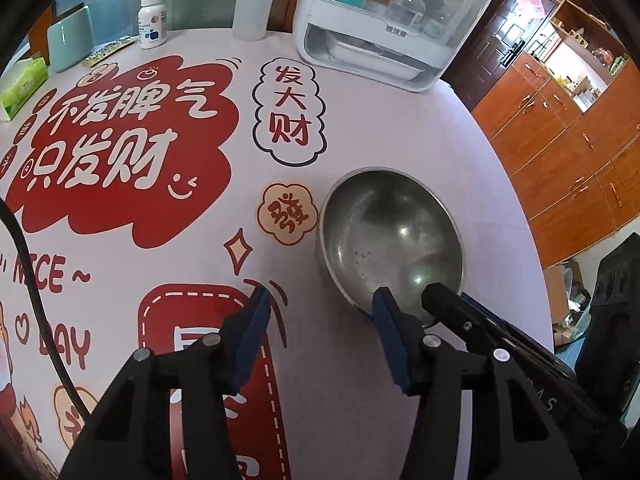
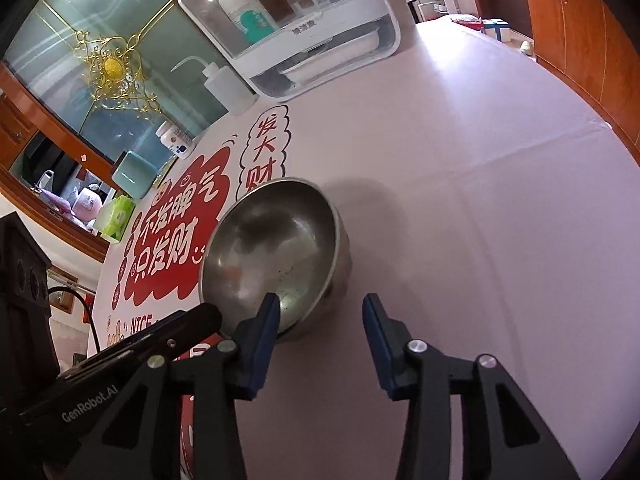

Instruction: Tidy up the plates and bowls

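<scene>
left gripper [image 1: 320, 308] spread wide, holding nothing, low over the printed tablecloth [image 1: 400, 128]; its right finger overlaps the near rim of the steel bowl [image 1: 390, 240]. right gripper [image 2: 320, 314] also spread, nothing between the pads, its left finger at the bowl's [image 2: 276, 256] near rim, the other over bare cloth. bowl sits upright on the table, nothing inside it. farther back: white dish cabinet [image 1: 392, 20], squeeze bottle [image 1: 252, 8], pill bottle [image 1: 153, 22], tissue box [image 1: 22, 84].
</scene>
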Demonstrator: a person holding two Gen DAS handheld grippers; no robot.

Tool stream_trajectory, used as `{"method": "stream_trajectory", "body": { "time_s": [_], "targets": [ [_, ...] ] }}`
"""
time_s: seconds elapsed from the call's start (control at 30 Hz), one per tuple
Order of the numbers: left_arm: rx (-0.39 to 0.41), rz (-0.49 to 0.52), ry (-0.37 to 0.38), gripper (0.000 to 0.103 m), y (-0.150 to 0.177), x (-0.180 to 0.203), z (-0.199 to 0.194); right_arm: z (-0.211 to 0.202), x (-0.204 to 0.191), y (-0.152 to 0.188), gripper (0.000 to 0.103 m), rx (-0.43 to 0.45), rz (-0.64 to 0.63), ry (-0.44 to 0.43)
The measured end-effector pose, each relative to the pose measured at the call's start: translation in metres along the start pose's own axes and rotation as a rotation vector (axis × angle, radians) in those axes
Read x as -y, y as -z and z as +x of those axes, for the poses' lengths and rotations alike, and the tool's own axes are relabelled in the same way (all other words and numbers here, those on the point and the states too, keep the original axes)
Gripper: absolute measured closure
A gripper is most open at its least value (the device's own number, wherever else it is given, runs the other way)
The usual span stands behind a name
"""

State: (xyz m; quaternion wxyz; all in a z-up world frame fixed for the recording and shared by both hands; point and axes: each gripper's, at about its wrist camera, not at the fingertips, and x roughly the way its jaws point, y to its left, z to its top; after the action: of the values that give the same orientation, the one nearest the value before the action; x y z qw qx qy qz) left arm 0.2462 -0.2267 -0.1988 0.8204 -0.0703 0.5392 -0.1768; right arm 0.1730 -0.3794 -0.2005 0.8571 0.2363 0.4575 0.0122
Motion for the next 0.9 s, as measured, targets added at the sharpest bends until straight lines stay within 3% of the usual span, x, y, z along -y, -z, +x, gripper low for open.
{"method": "stream_trajectory", "body": {
  "time_s": [0.07, 0.2, 0.33, 0.43, 0.57, 0.9],
  "targets": [
    [-0.006, 0.001, 0.002, 0.053, 0.001, 0.001, 0.001, 0.001, -0.002, 0.0, 0.075, -0.008, -0.004, -0.013],
    [-0.015, 0.005, 0.003, 0.054, 0.002, 0.003, 0.004, 0.0, 0.0, 0.001, 0.078, -0.007, 0.005, -0.017],
    [-0.032, 0.0, -0.003, 0.065, 0.002, 0.003, 0.009, -0.001, 0.002, 0.002, 0.083, -0.019, 0.014, -0.02],
    [-0.045, -0.01, 0.009, 0.069, 0.004, 0.001, 0.012, -0.001, 0.003, 0.005, 0.084, -0.033, 0.025, -0.032],
    [-0.049, -0.007, 0.009, 0.081, 0.004, 0.002, 0.013, -0.003, 0.004, 0.006, 0.085, -0.038, 0.038, -0.051],
    [-0.032, 0.005, 0.006, 0.086, 0.006, 0.003, 0.01, -0.003, 0.005, 0.007, 0.086, -0.06, 0.049, -0.055]
  ]
}}
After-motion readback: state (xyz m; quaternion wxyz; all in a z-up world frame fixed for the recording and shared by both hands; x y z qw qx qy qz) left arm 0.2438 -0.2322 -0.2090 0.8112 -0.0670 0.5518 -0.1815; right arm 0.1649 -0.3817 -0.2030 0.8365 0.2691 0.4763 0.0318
